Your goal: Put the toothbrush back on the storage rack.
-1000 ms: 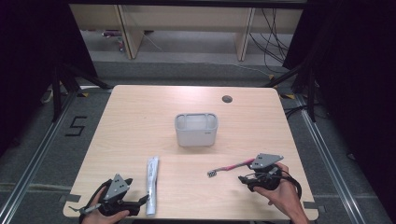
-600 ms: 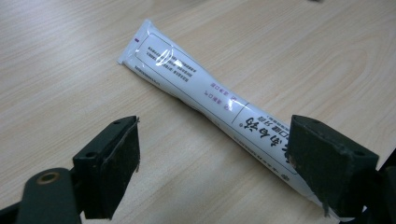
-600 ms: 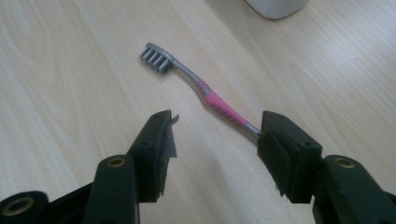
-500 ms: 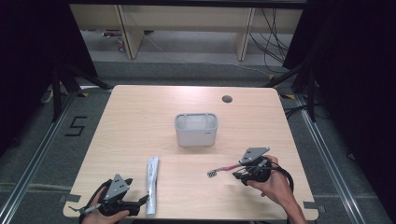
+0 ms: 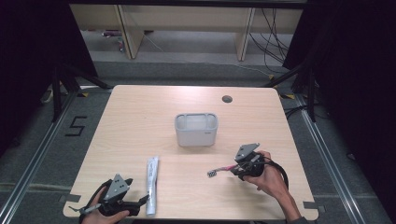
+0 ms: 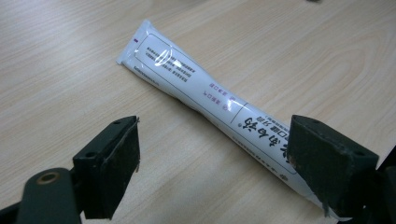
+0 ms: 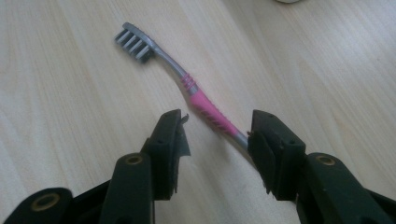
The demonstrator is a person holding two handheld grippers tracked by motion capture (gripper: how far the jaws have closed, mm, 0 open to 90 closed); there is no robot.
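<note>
1. Near the table's front edge, well in front of the grey container (image 5: pixel 196 129) and off to its left, the white tube (image 5: pixel 152 185) is lying flat on the wooden table (image 5: pixel 140 116).
2. The left gripper (image 5: pixel 140 205) is resting just beside the tube's near end, its jaws standing wide apart; in the left gripper view the tube (image 6: pixel 210 95) is running between them toward the right jaw, with no pad pressing on it.
3. Small purple and grey print is covering the tube's label, too small to read.
4. In front of the container and to its right, the right gripper (image 7: pixel 217 140) is straddling the pink and grey toothbrush (image 7: pixel 187 86), its jaws having just been closing, with the handle between them but ungripped.
5. The bristle head is pointing away from the right gripper (image 5: pixel 235 169), toward the tube's side.
</note>
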